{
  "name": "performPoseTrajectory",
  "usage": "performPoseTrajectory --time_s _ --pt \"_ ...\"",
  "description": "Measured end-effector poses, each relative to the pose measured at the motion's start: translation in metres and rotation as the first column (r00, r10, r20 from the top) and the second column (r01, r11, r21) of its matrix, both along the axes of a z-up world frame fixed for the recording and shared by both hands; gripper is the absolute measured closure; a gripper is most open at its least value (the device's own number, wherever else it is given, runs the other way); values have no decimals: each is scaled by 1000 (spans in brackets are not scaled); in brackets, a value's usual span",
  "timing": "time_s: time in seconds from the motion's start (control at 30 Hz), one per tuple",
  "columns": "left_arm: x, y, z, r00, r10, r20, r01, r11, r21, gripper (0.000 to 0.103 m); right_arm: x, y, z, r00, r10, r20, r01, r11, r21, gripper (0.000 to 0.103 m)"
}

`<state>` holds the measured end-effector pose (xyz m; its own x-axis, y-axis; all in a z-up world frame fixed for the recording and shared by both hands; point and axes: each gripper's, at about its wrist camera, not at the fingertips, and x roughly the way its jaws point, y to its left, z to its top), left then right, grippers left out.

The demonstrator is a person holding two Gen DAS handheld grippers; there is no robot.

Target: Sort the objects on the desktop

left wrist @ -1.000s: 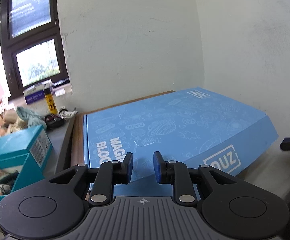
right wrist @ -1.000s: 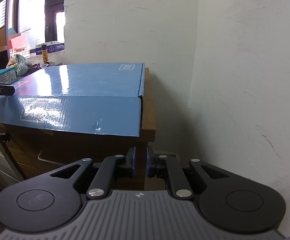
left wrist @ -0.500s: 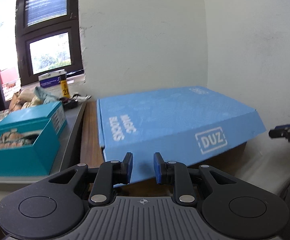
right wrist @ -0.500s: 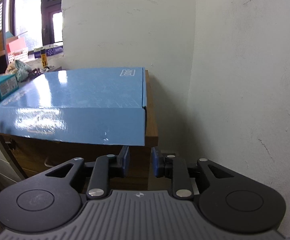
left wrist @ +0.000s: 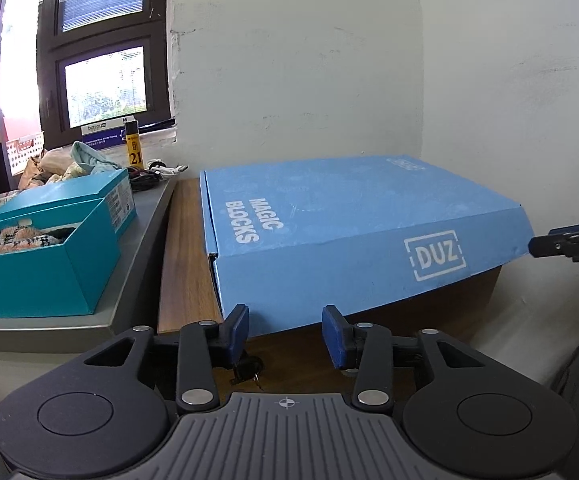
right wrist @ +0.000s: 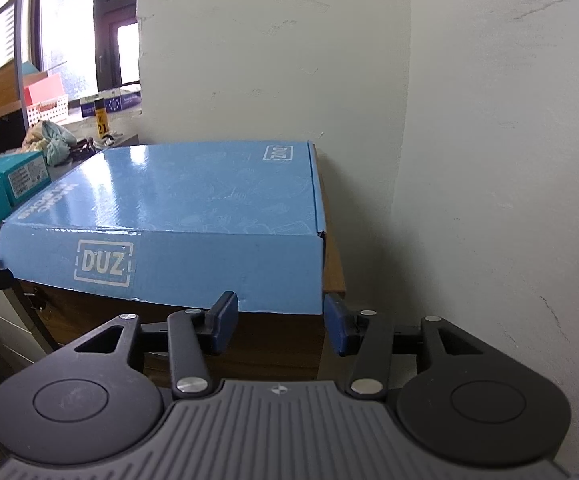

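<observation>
A large flat blue box marked "MAGIC BLOCKS" and "DUZ" lies on a wooden cabinet in the room corner; its front edge overhangs the cabinet. It also shows in the right wrist view. My left gripper is open and empty, just below the box's front left edge. My right gripper is open and empty, just below the box's front right corner. The right gripper's fingers show at the right edge of the left wrist view, beside the box corner.
An open teal box with cloth inside sits on a grey desk left of the cabinet. Crumpled cloth, a yellow-labelled can and cables lie behind it by the window. White walls close in behind and to the right.
Both grippers have opened from nearly shut. Both have dropped lower and come closer to the box's front edge.
</observation>
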<state>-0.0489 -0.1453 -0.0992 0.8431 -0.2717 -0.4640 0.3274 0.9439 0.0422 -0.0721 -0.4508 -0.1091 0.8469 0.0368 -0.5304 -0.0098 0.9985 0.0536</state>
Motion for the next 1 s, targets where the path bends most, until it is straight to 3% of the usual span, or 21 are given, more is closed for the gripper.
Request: performPoseTrajectory --time_s 0.17,0.33,0.47,1.0 --pt "1 -3 -5 1000 -9 21 8 999 34 61 13 8 -5 1000 17 -13 -17 1000 -11 51" --pt "6 0 -9 1000 -6 16 5 999 43 71 25 12 -12 999 23 -26 -24 1000 -12 52" --pt "17 1 -11 1000 9 -25 -9 1000 25 71 34 12 -16 999 22 -30 -22 1000 -9 52" --pt "32 -1 -14 999 19 -26 -18 999 39 71 53 11 -25 999 19 -41 -20 1000 -6 52"
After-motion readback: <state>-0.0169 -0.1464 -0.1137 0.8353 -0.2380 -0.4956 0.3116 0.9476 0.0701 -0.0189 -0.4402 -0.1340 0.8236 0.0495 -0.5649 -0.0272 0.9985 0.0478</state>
